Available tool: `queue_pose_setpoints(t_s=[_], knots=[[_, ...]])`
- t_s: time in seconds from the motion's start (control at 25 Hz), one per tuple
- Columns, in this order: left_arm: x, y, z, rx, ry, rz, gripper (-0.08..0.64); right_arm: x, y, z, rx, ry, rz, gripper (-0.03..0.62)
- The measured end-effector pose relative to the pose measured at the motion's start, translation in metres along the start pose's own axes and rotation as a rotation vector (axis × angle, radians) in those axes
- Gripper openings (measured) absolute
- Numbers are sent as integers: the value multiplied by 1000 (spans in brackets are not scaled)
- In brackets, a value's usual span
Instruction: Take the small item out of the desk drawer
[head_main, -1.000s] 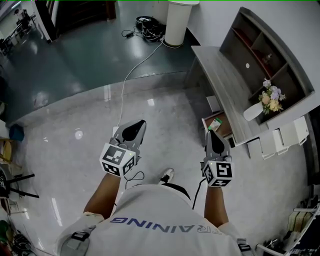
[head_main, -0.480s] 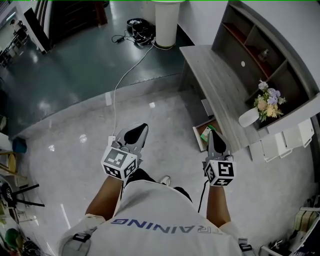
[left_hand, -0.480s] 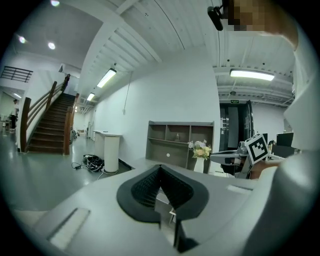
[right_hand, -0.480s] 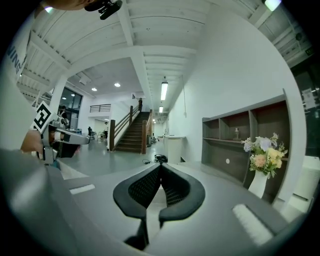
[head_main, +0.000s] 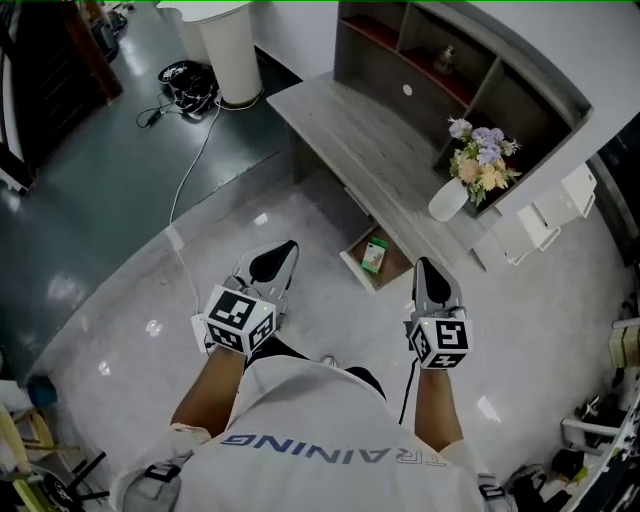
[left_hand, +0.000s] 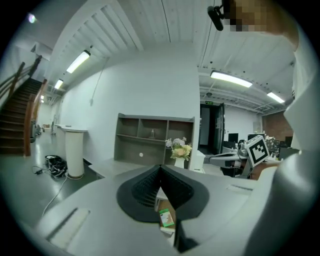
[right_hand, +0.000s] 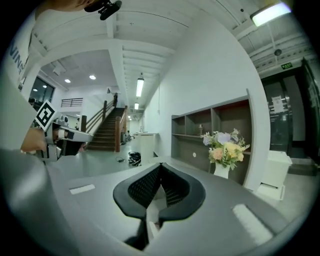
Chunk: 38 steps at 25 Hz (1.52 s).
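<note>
The desk drawer (head_main: 356, 268) stands pulled out under the grey wooden desk (head_main: 350, 125), low above the floor. In it lies a small green and white box (head_main: 374, 255). That box (left_hand: 166, 218) also shows low between the jaws in the left gripper view. My left gripper (head_main: 283, 252) is held short of the drawer and to its left, jaws shut and empty. My right gripper (head_main: 426, 266) hovers just right of the drawer, also shut with nothing in it. In each gripper view the tips of the left gripper (left_hand: 160, 168) and the right gripper (right_hand: 160, 165) meet.
A white vase with flowers (head_main: 450, 198) stands on the desk before a shelf unit (head_main: 440, 55). A white cylinder bin (head_main: 228, 45) and a coil of cables (head_main: 187, 83) sit at the far left. White cabinets (head_main: 540, 225) are on the right. A cable (head_main: 190, 170) runs across the floor.
The person has stepped closer to the desk and turned, so the open drawer now lies just ahead between both grippers. Both grippers stay shut and empty.
</note>
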<state>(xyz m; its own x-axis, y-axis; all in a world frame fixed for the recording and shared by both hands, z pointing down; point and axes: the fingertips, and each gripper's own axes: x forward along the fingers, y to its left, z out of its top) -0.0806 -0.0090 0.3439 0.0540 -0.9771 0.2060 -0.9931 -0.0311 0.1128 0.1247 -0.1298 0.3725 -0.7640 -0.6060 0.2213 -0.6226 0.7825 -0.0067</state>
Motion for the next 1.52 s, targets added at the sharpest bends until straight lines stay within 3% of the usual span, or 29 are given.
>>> queue_pose_setpoints(t_s=[0.52, 0.76, 0.92, 1.16, 1.28, 1.52], knots=[[129, 54, 2, 66, 100, -419, -2, 49, -5, -4, 93, 48, -348, 14], [163, 71, -18, 87, 161, -536, -2, 57, 2, -32, 150, 98, -485, 20], [169, 62, -28, 87, 182, -564, 0, 47, -1, -40, 154, 97, -537, 49], [161, 30, -30, 67, 180, -575, -2, 33, -13, -49, 153, 118, -538, 207], [159, 23, -32, 67, 185, -563, -2, 33, -15, -62, 167, 156, -517, 330], [155, 22, -45, 73, 206, -538, -2, 40, -11, -91, 182, 237, -497, 388]])
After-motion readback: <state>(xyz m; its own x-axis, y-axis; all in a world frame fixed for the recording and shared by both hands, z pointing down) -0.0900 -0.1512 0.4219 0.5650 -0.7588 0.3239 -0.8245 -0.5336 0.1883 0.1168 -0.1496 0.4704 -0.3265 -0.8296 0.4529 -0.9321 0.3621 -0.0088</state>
